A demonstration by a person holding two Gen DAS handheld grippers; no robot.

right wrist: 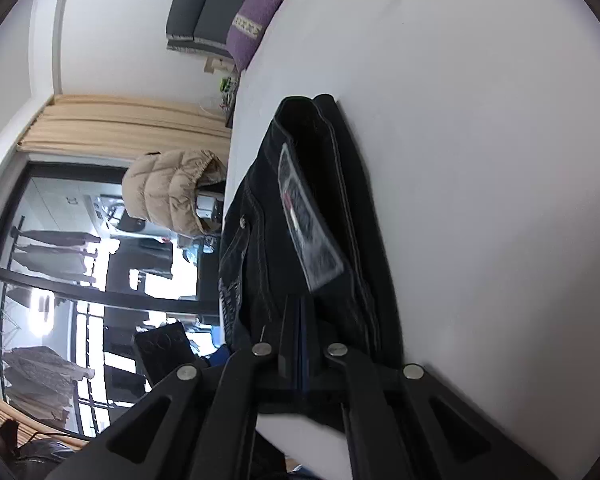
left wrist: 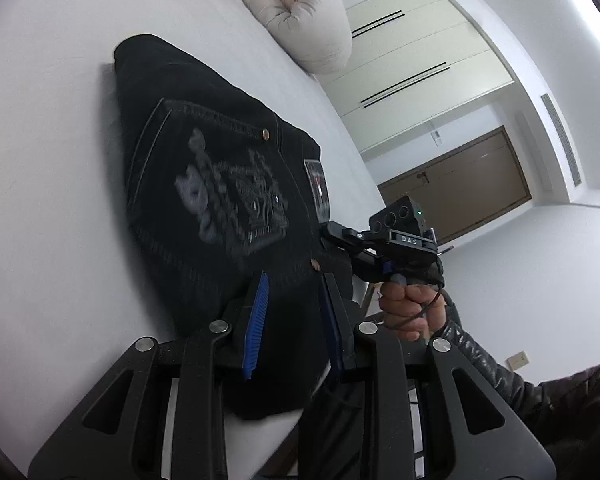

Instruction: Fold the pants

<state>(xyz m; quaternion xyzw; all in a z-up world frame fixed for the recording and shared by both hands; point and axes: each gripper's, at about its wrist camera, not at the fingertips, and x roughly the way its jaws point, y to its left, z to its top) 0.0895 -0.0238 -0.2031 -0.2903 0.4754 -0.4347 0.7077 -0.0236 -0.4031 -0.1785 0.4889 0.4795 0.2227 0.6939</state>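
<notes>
Both claws work the black pants [left wrist: 204, 184] on my white bed [left wrist: 52, 160]: left claw [left wrist: 294, 316] spread over the fabric, right claw [right wrist: 300, 344] pinching the waistband, garment already a compact fold, seemingly near done.

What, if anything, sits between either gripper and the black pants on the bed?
Nothing visible. The left gripper stands open right over the pants; the right gripper is shut on the waistband.
</notes>
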